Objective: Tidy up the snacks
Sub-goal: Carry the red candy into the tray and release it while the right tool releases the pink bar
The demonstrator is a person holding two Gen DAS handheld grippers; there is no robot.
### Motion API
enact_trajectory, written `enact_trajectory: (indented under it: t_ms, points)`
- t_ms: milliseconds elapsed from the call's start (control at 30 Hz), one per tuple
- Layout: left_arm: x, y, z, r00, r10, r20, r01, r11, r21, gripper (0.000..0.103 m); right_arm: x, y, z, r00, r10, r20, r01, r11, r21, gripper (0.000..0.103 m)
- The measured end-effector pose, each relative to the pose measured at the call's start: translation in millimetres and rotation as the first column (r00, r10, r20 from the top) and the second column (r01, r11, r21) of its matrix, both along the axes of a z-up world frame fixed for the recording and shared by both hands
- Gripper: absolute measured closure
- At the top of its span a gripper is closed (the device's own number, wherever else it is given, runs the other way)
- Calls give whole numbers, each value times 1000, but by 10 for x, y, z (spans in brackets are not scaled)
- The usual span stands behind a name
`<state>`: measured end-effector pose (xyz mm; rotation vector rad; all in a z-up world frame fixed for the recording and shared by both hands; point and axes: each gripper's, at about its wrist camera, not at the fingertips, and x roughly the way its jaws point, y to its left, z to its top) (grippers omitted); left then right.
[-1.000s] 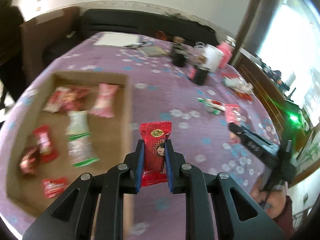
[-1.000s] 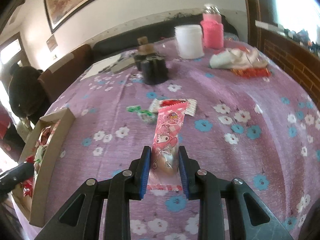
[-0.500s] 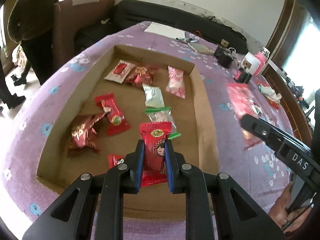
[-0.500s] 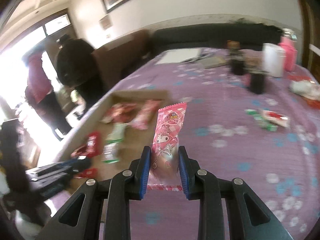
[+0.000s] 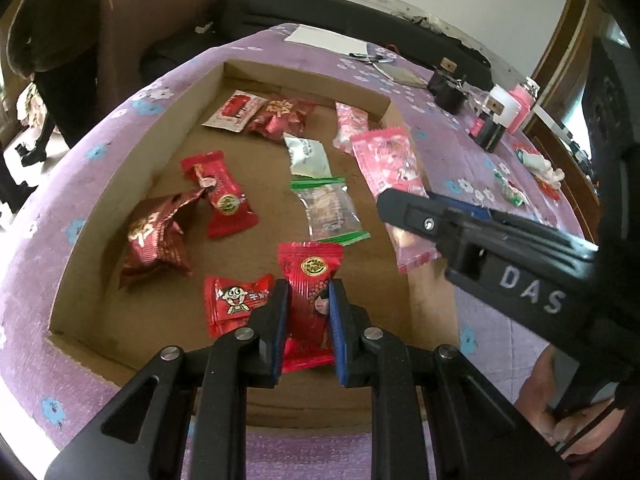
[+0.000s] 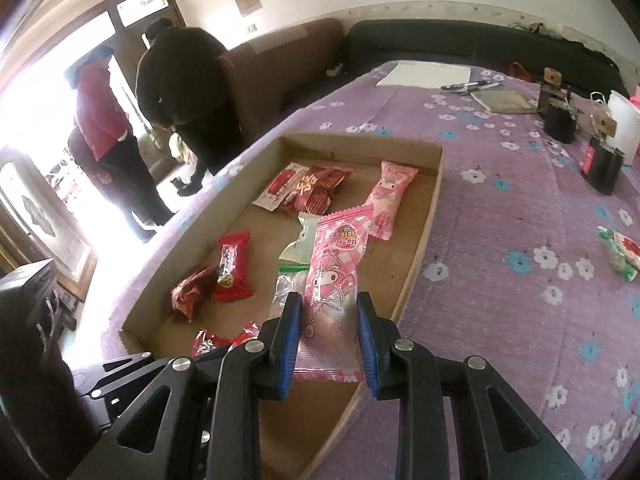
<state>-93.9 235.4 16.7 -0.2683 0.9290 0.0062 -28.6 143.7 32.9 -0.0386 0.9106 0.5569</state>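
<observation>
The left claw (image 5: 306,312) is clenched on a red candy packet (image 5: 311,276), which is held at the lower centre of the left wrist view, over the near part of the cardboard tray (image 5: 408,280). The right claw (image 6: 329,334) is clenched on a long pink wafer packet (image 6: 334,264), held at the lower centre of the right wrist view above the tray's near right corner. Neither packet is seen resting on the tray floor yet, so both are judged to be carried snacks awaiting release.

Further out, the tray is already stocked: a small red packet with a cartoon face (image 5: 236,300) lies just left of the left claw, a crumpled dark red wrapper (image 5: 156,236) and a red twisted candy (image 5: 220,196) are placed at centre left, a clear bag with green edges (image 5: 330,210) and a white sachet (image 5: 307,154) sit in the middle, and a red and white sachet (image 5: 236,110), a dark red pack (image 5: 280,118) and a second pink packet (image 6: 390,200) are set toward the top.

Outside the tray, on the purple flowered cloth of the bench (image 6: 500,320), a green and red wrapped sweet cluster (image 6: 620,252) is left at the right edge of the right wrist view. The task is judged to be well advanced: two drops and those few loose sweets remain.
</observation>
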Motion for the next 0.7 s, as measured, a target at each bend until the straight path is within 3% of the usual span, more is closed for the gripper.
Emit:
enact_trajectory:
  t_ms: [100,167,233,300,700]
  points:
    - [-22,24,29,1000,13,4,-13,1000,3,85,2,19,-40,1000,-2,-9,2,1000,-10,76]
    - [-39,23,63,1000,18,13,-18,1000,5,77,1,20,-55,1000,-3,-12,3,1000,-12,75]
    - [-76,24,113,999,26,30,-27,1000,9,55,-1,23,-68,1000,-6,-13,5,1000,-11,73]
    - [-107,19,167,998,35,52,-36,999,19,47,-17,13,-64,1000,-7,-13,7,1000,1,72]
    - [-282,-145,431,987,51,153,-78,981,177,47,-135,-154,108,999,-30,26,29,998,47,65]
